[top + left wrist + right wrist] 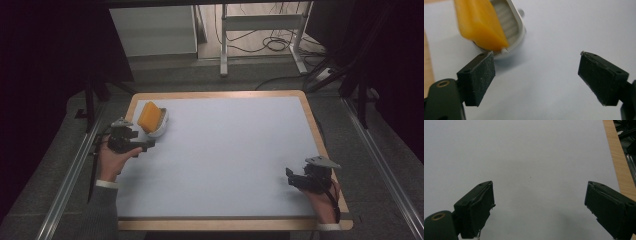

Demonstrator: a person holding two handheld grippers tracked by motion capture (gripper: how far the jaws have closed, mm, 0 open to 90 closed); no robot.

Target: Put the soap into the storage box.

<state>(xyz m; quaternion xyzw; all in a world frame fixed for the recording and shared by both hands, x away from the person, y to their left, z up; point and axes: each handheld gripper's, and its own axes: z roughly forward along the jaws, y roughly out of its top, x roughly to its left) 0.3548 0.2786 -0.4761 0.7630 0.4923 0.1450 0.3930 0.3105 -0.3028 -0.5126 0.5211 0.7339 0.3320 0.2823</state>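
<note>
At the left of the high view, the left gripper (148, 145) sits in a hand (112, 161) that comes up from the lower left of the frame, over the left part of the mat (225, 150). Just above and to the right of it, in the upper left of the mat, stands a white dish (161, 126) with an orange sponge (149, 116) leaning tilted in it, one edge raised over the rim. The gripper lies close under the dish, and from this view I cannot tell whether it touches it.

In the left gripper view the jaws stand wide apart with bare mat (549, 75) between them and nothing clamped. The dish (520, 30) and sponge (480, 23) sit in the upper left of that frame, ahead of the left jaw rather than between the two; the tip of that jaw lies right at the dish's near rim, touching or very nearly so. The ribbed inside of the dish shows beside the sponge.

A wooden frame (220, 94) borders the mat on all sides.

At the lower right of the high view, the right gripper (296, 179) rests near the mat's right edge, well apart from the dish. In the right gripper view its jaws are also spread wide over plain mat (536, 170), holding nothing, with the wooden frame (615, 152) running down the right of the frame
</note>
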